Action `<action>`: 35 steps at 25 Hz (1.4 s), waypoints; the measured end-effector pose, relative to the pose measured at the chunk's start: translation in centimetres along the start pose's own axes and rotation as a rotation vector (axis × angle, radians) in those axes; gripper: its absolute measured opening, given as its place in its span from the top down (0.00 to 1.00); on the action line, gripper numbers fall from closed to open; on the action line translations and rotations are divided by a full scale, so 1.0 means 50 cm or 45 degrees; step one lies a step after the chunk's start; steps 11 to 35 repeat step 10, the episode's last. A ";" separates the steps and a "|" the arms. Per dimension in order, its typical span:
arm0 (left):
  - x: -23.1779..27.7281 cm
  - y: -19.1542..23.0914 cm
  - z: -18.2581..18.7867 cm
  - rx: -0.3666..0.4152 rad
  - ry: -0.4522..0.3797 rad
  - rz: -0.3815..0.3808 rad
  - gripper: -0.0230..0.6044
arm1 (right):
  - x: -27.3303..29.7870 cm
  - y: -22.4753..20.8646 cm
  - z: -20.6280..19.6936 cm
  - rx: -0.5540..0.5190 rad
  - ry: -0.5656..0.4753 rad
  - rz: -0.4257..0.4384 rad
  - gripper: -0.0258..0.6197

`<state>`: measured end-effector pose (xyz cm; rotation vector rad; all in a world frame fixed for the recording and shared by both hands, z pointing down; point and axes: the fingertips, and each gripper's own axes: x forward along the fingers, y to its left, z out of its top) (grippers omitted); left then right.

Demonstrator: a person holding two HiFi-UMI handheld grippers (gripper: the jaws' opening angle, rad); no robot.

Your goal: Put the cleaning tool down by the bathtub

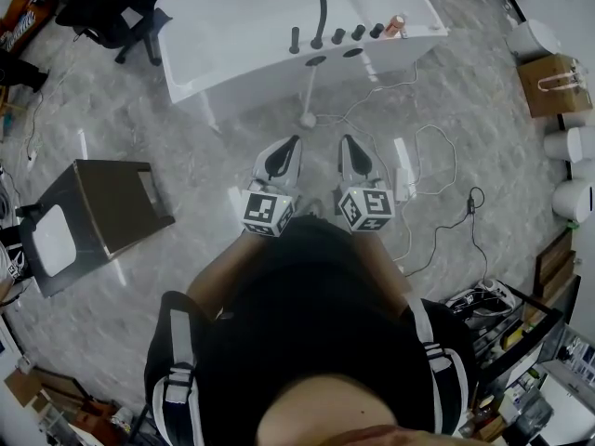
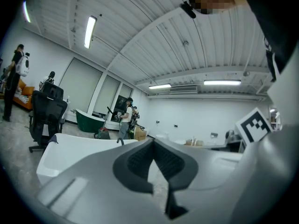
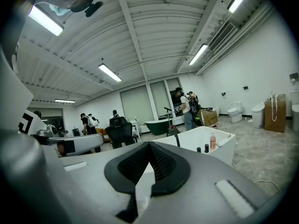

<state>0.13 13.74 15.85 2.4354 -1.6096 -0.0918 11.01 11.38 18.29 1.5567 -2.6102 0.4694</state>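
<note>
A dark box-shaped stand [image 1: 102, 214] sits on the grey marbled floor [image 1: 186, 147] at far left of the head view, with a black office chair [image 1: 116, 7] above it near the top corner. The white freestanding bathtub [image 1: 232, 35] fills the upper middle, carrying a black curved faucet [image 1: 320, 12], a row of black knobs and a small pink bottle [image 1: 397, 26] along its near rim.

The white long-handled cleaning tool with a round head [image 1: 307, 117] stands on the floor just beside the tub. Its head rests on the tiles and its thin handle slants up against the tub's near wall. Neither tong touches it.

The person's left gripper [image 1: 296, 140] is held level in front of the body, well short of the tool. Its dark ribbed pads are pressed together with nothing between them. Just beside it, the right gripper [image 1: 345, 139] is likewise pinched closed and empty, with the tub [image 3: 205, 136] and bottle [image 3: 213, 141] beyond its tips.

White cables [image 1: 437, 170] loop over the floor to the right. A brown cardboard box [image 1: 550, 84] stands near the right edge.
</note>
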 end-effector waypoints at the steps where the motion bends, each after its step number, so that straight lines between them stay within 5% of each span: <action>1: -0.001 0.000 -0.001 -0.002 0.001 0.000 0.95 | -0.001 0.002 0.001 -0.006 0.001 0.005 0.96; 35: -0.006 0.009 -0.010 -0.002 0.008 0.025 0.95 | -0.001 0.011 -0.008 -0.053 0.029 0.028 0.96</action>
